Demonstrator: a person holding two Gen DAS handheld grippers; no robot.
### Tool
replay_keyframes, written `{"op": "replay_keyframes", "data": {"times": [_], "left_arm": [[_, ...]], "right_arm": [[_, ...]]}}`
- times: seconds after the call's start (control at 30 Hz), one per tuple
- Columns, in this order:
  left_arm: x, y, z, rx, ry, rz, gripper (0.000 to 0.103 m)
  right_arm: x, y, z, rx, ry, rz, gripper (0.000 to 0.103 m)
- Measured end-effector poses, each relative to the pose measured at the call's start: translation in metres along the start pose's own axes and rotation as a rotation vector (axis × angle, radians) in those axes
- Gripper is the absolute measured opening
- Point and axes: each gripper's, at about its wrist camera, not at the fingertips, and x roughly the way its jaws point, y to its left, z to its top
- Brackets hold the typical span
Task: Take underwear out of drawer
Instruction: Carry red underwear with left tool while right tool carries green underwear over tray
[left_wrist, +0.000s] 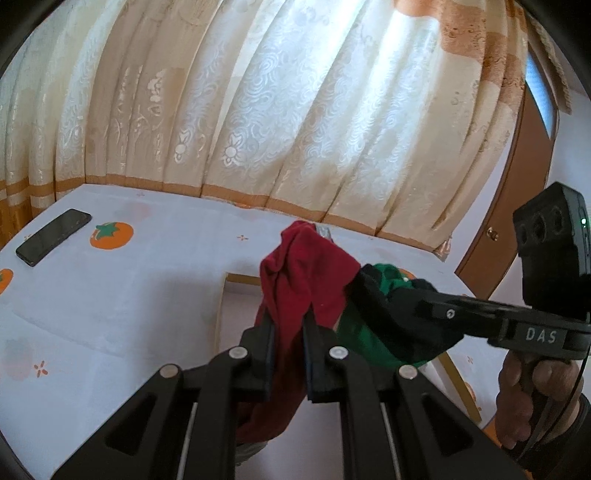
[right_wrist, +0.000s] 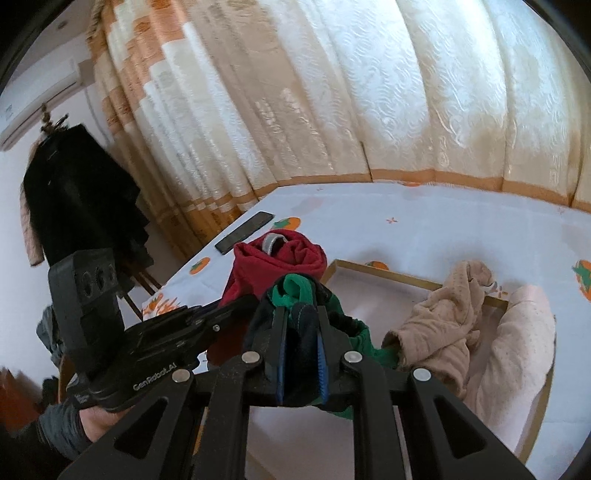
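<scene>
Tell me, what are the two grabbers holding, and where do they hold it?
The left gripper pinches the red underwear along a bunched fold. The right gripper pinches the green and black underwear at its dark, gathered edge. Both jaws are shut on cloth.

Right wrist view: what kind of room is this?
Probably a bedroom at home. Long cream-and-orange curtains hang behind a surface under a persimmon-print sheet, likely a bed, a dark coat hangs by the wall, and a shallow tray on the sheet holds underwear.
</scene>
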Motion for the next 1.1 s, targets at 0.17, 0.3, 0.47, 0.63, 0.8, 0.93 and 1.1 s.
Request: {"op": "replay_keyframes", "data": {"times": [0.17, 0.3, 0.47, 0.63, 0.8, 0.93, 1.1], "left_arm": [[0.016, 0.002, 0.004, -0.001, 0.033, 0.011, 0.009], [0.025, 0.003, 0.008, -0.007, 0.05, 0.022, 0.009], [0.035, 0.0, 0.014, 0.016, 0.066, 0.041, 0.009], [0.046, -0.001, 0.016, 0.027, 0.09, 0.053, 0.009], [0.057, -0.003, 0.017, 0.038, 0.124, 0.069, 0.009], [0.067, -0.005, 0.016, 0.046, 0.16, 0.082, 0.009], [0.078, -0.005, 0.016, 0.051, 0.197, 0.093, 0.009]], "right_arm": [[0.015, -0.018, 0.009, 0.063, 0.017, 0.007, 0.015], [0.027, -0.033, 0.014, 0.098, 0.027, -0.007, 0.015], [0.038, -0.047, 0.022, 0.136, 0.03, -0.023, 0.015], [0.047, -0.059, 0.028, 0.146, 0.036, -0.049, 0.015], [0.055, -0.066, 0.03, 0.137, 0.039, -0.085, 0.015], [0.06, -0.074, 0.031, 0.148, 0.049, -0.101, 0.015], [0.065, -0.082, 0.032, 0.163, 0.063, -0.115, 0.015]]}}
